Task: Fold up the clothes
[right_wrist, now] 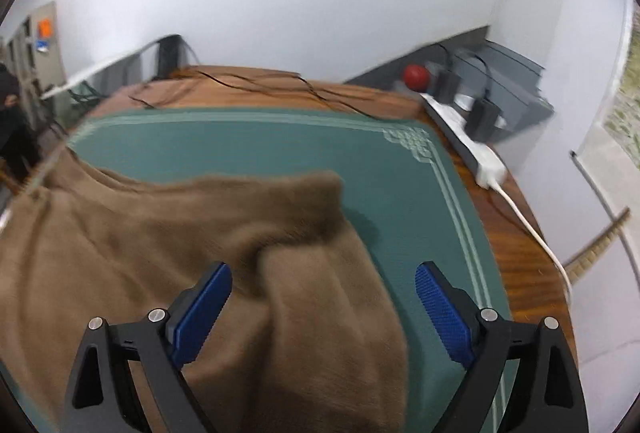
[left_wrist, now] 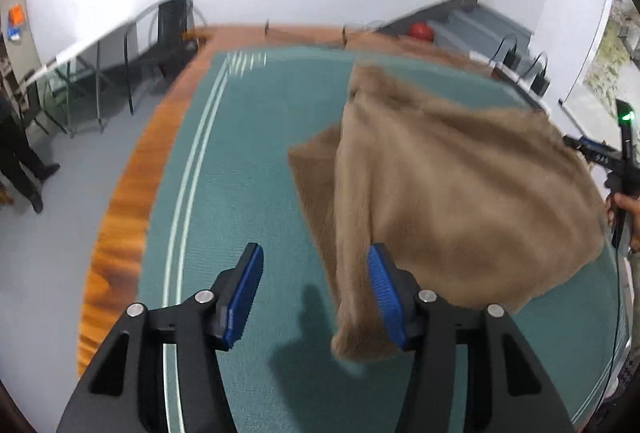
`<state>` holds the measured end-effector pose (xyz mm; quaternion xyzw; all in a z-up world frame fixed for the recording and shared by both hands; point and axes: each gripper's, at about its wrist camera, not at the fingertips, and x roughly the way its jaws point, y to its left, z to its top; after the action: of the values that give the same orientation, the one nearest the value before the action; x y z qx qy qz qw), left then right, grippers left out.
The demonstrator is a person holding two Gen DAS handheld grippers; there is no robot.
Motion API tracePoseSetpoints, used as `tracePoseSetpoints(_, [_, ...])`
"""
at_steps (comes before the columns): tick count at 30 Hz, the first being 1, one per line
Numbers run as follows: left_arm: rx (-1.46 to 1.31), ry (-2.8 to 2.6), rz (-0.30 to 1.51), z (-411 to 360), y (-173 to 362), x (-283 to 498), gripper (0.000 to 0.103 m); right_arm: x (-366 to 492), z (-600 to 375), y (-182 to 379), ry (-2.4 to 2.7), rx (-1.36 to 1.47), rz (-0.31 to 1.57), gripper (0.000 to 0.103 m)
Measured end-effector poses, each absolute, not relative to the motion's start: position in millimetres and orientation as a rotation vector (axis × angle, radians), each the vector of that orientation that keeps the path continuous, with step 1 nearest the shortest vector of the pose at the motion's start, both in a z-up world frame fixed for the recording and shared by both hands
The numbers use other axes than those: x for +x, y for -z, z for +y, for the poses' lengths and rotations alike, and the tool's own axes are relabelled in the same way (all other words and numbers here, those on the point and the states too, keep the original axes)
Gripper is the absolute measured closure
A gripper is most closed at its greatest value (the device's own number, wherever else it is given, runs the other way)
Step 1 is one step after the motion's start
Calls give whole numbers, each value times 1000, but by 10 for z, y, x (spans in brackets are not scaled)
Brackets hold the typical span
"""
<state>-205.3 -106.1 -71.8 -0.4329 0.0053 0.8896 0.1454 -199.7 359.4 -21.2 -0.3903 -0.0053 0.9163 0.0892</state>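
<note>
Brown fleece garment (left_wrist: 460, 193) lies rumpled on the green mat (left_wrist: 248, 153) that covers the wooden table (left_wrist: 132, 193), its folds blurred in both views. In the left wrist view the cloth drapes against the right blue pad of the left claw (left_wrist: 316, 297), whose fingers stand wide apart, gripping nothing. In the right wrist view the right claw (right_wrist: 324, 313) is likewise spread open above the garment (right_wrist: 200, 233), a fold of cloth lying between its fingers but unpinched. A hand (left_wrist: 628, 209) at the right edge of the left view holds the other tool's handle. Near the table's far corner sit a white power strip (right_wrist: 480, 157) with black adapters and a red ball (right_wrist: 416, 75).
</note>
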Motion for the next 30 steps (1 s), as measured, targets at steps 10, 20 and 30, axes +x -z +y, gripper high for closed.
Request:
tracePoseSetpoints(10, [-1317,-2359,-71,-283,926,-2776,23,-2813,3470,652,-2670,-1458,167,9])
tracePoseSetpoints(20, [-1313,-2413,22,-257,1203,-2820,20,-2991,3529,856,-2632,-1520,144,1])
tracePoseSetpoints(30, [-1199,-2593,149,-180,1059,-2436,19,-2091,3187,162,-2855,-1130,-12,1])
